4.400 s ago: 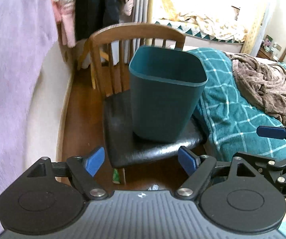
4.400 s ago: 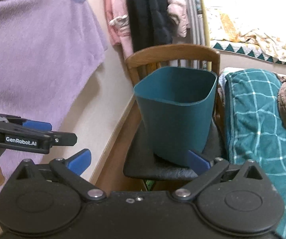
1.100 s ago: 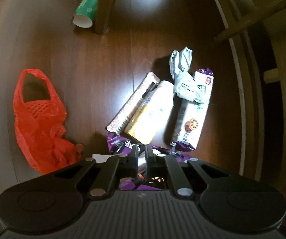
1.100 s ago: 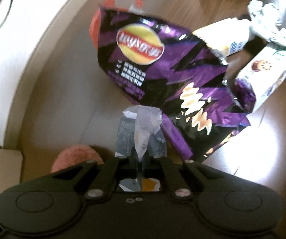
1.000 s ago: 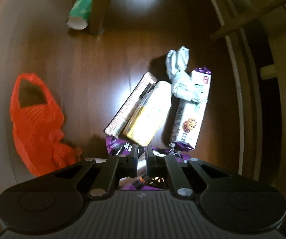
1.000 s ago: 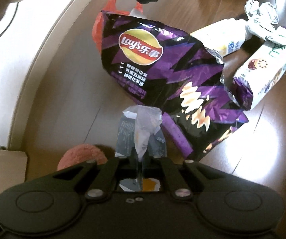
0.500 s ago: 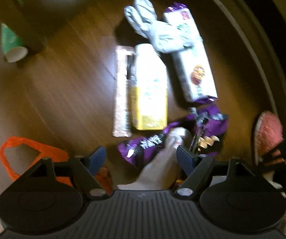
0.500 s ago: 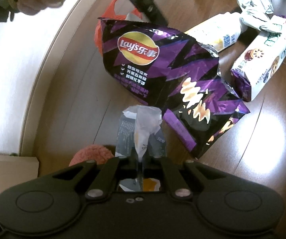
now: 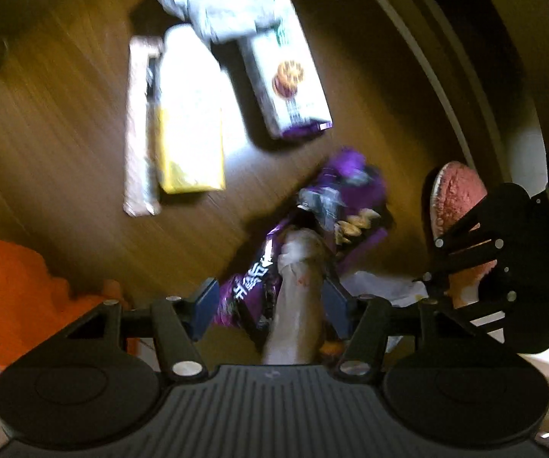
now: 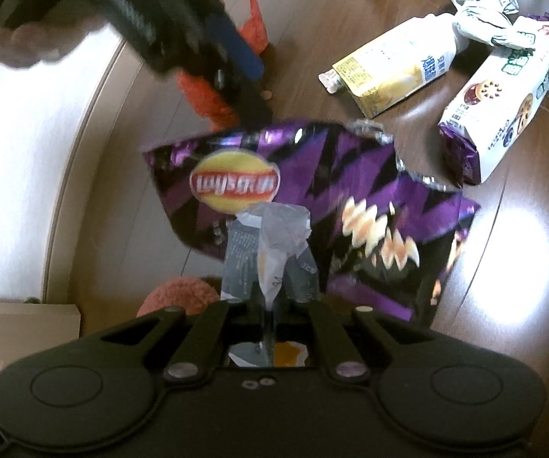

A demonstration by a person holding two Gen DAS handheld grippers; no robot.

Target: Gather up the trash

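- Left wrist view: the left gripper stands half open above the wooden floor, and its jaws have just been closing. Between the blue pads I see the edge of the purple chip bag and a pale crumpled piece, but the picture is blurred and the pads do not seem to press on anything.
- Left wrist view: further away on the floor lie a yellow carton, a long brown wrapper, a biscuit packet and a grey crumpled wrapper. An orange bag is at the left edge and a pink slipper at the right.
- Right wrist view: the right gripper is fully closed on a thin clear wrapper, which stands up from the jaws. The purple chip bag lies just behind it, and the left gripper hovers above the bag's upper edge.
- Risk, as I judge it: the chip bag is slippery foil and open at one end, so if the left jaws close only on the loose edge, it can slide out or spill crumbs.
- Risk: the clear wrapper is held by a small fold; a quick swing can pull it free.
- Risk: the two grippers work very near each other and can collide.
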